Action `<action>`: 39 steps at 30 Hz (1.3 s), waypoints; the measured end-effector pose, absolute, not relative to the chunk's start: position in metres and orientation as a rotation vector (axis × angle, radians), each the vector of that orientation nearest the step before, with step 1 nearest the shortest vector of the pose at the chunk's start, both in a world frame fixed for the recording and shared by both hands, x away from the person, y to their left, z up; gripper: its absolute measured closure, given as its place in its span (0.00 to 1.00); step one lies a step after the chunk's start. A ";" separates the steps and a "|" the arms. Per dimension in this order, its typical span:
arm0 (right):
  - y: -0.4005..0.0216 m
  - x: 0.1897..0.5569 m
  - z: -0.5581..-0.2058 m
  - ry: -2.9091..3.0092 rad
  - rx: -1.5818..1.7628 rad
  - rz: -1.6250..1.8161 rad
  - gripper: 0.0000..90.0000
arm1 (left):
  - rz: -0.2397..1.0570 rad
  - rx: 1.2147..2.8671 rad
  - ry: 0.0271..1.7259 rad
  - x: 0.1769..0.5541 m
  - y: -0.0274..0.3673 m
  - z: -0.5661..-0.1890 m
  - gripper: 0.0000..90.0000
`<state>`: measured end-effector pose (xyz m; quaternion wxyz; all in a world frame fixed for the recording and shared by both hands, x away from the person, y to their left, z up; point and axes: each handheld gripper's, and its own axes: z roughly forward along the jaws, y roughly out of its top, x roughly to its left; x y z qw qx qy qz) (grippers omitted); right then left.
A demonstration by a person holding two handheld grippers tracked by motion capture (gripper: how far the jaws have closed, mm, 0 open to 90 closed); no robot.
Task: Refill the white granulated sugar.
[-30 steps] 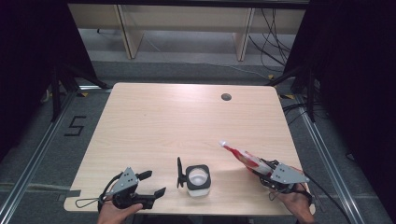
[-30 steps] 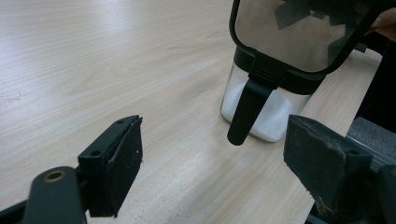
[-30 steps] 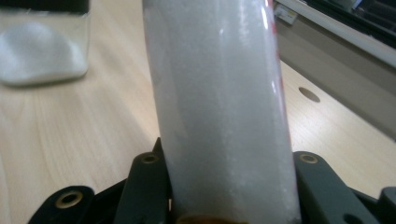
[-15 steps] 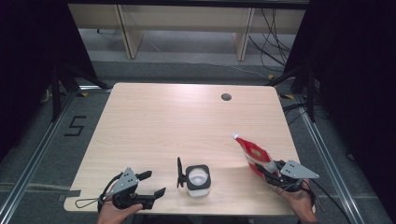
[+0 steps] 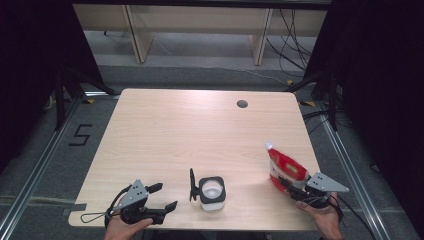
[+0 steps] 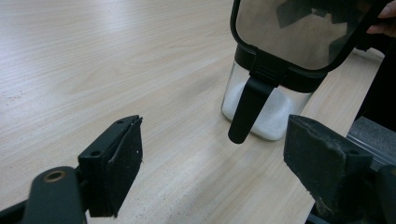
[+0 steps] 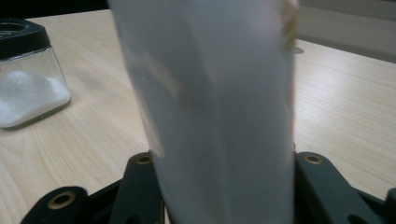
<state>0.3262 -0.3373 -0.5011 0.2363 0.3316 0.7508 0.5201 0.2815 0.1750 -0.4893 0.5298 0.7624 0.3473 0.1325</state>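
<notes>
Black, flat-padded jaws of the right gripper (image 5: 292, 186) are clamped partway closed on the lower end of a soft red-and-white pouch (image 5: 285, 167), and they have just been easing open a little around it; the pouch stands up near the desk's (image 5: 200, 130) right edge. Jaws of the left gripper (image 5: 162, 196) gape wide with nothing between them, near a square clear glass jar (image 5: 212, 192) of white granules with its black-rimmed lid flipped up.
</notes>
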 end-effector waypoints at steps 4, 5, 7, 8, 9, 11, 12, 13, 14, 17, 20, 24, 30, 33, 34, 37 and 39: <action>-0.344 0.324 -0.502 2.006 0.994 1.445 0.66 | 0.325 1.835 0.814 0.282 0.176 -0.489 0.21; -0.346 0.323 -0.503 2.019 1.008 1.434 0.66 | 0.316 1.823 0.827 0.282 0.175 -0.489 0.21; -0.348 0.322 -0.503 2.005 1.007 1.464 0.65 | 0.316 1.820 0.828 0.282 0.175 -0.489 0.21; -0.347 0.320 -0.503 2.000 1.052 1.481 0.63 | 0.316 1.820 0.827 0.282 0.175 -0.489 0.21; -0.350 0.321 -0.504 1.994 1.028 1.462 0.61 | 0.315 1.827 0.820 0.282 0.176 -0.489 0.21; -0.353 0.319 -0.505 1.973 1.046 1.481 0.57 | 0.322 1.833 0.814 0.282 0.176 -0.489 0.21; -0.354 0.320 -0.505 1.950 1.013 1.488 0.55 | 0.323 1.827 0.822 0.282 0.175 -0.489 0.21; -0.353 0.315 -0.503 1.965 1.089 1.508 0.54 | 0.317 1.823 0.825 0.282 0.175 -0.489 0.21; -0.355 0.317 -0.503 1.943 1.025 1.486 0.52 | 0.318 1.830 0.821 0.282 0.175 -0.489 0.21; -0.354 0.313 -0.499 1.957 1.063 1.498 0.44 | 0.319 1.832 0.822 0.282 0.176 -0.489 0.21; -0.353 0.310 -0.496 1.975 1.058 1.472 0.37 | 0.319 1.831 0.820 0.282 0.176 -0.489 0.21; -0.354 0.304 -0.494 1.953 1.076 1.466 0.29 | 0.322 1.835 0.826 0.282 0.176 -0.489 0.21; -0.350 0.287 -0.491 1.939 1.184 1.398 0.27 | 0.322 1.837 0.826 0.282 0.176 -0.489 0.21; -0.351 0.279 -0.491 1.977 1.232 1.317 0.26 | 0.323 1.839 0.825 0.282 0.176 -0.489 0.21; -0.352 0.278 -0.492 1.974 1.242 1.302 0.26 | 0.322 1.839 0.825 0.282 0.176 -0.489 0.21; -0.352 0.271 -0.489 1.971 1.260 1.290 0.25 | 0.319 1.834 0.831 0.282 0.176 -0.489 0.21; -0.352 0.268 -0.487 1.984 1.219 1.272 0.25 | 0.317 1.834 0.812 0.284 0.176 -0.490 0.21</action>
